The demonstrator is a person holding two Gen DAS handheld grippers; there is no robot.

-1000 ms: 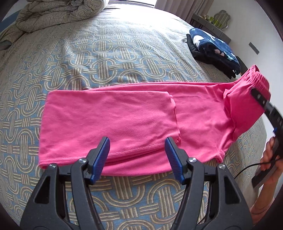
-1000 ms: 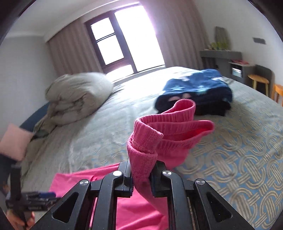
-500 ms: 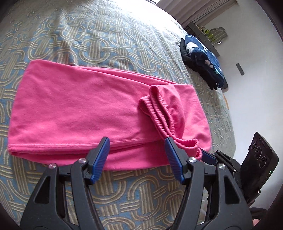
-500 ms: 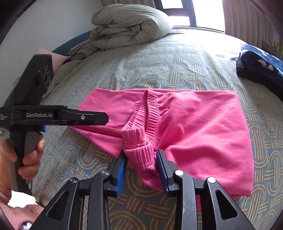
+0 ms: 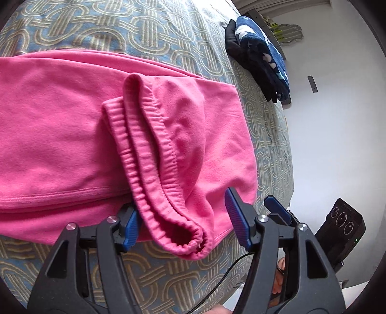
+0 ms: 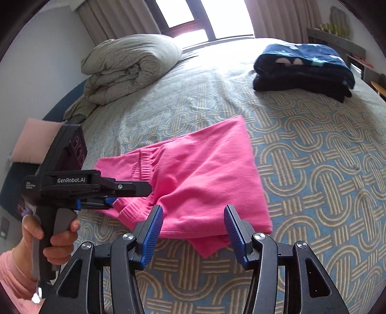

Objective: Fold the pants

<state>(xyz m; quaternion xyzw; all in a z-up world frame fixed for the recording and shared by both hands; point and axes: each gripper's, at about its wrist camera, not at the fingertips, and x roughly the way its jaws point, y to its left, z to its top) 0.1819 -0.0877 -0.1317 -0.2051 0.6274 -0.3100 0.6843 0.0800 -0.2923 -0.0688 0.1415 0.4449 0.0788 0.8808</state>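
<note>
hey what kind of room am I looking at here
Most likely a home bedroom: the pink pants lie on a bed with a patterned bedspread, a rolled grey duvet sits near the curtained window, and folded dark blue clothes are stacked on the far side.

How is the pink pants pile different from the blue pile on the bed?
The pants are plain pink; the blue pile is dark with pale spots. The pants lie near both open grippers with a rumpled waistband on top; the blue pile sits far off, neatly stacked. Both are folded cloth resting on the bed.
</note>
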